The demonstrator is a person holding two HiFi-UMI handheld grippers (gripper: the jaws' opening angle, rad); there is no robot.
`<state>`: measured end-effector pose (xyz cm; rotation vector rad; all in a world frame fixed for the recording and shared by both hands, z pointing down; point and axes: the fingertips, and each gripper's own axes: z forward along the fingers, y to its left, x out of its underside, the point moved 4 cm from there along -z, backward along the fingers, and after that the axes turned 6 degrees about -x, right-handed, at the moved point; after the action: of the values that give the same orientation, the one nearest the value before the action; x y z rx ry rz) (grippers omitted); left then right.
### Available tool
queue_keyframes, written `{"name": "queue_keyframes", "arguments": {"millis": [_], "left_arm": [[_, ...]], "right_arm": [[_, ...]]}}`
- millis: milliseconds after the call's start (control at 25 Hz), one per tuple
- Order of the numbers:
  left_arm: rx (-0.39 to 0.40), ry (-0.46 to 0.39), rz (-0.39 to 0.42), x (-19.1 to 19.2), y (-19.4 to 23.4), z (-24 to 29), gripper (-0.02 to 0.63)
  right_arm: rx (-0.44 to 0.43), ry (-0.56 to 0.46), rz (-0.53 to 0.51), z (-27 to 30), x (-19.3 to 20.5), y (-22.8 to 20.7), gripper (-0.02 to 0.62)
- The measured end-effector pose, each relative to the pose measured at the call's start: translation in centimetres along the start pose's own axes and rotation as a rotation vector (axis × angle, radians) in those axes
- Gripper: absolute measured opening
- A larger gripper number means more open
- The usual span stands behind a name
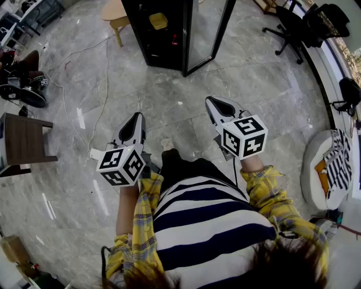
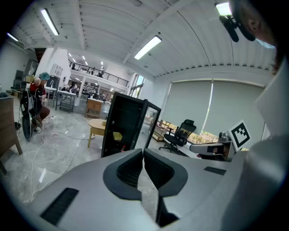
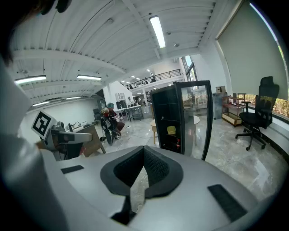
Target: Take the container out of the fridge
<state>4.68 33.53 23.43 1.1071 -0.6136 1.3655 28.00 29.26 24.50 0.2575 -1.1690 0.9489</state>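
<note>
Grey polished marble floor is seen in the head view, crossed by thin cables. A black box-shaped fridge is stood well ahead of both sets of fingertips, its glass door swung open on the right. A small yellow container is set on a shelf inside, far beyond the fingertips, unheld. A round wooden table is placed behind the fridge, an office chair off to the right. The left gripper and right gripper are held side by side; bare floor lies between their fingertips and the fridge.

Left gripper view: the dark ribbed fingers are pressed together at the tips, nothing pinched. The fridge is seen beyond and slightly left of the fingertips. The container sits on a middle shelf, blocky, too small for its long axis to be told.

Right gripper view: the fingers are closed tip to tip, empty. The fridge is beyond and slightly right of them. The container is upright on its shelf, with the door just right of it.
</note>
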Motion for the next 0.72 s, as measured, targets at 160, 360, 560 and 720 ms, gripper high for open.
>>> {"name": "queue_keyframes", "arguments": {"millis": [160,360,560,720], "left_arm": [[-0.010,0.005,0.009,0.0,0.1,0.3,0.028],[-0.020,0.011,0.018,-0.5,0.6,1.1,0.028],[-0.022,0.019,0.025,-1.2,1.7,2.4,0.028],[-0.020,0.030,0.035,-1.9,3.0,4.0,0.028]], "right_arm": [[-0.003,0.002,0.005,0.5,0.0,-0.5,0.028],[0.003,0.006,-0.010,1.6,-0.5,-1.1,0.028],[0.007,0.021,-0.022,3.4,-1.3,-1.4,0.028],[0.013,0.039,-0.014,5.6,-2.1,-2.1,0.028]]}}
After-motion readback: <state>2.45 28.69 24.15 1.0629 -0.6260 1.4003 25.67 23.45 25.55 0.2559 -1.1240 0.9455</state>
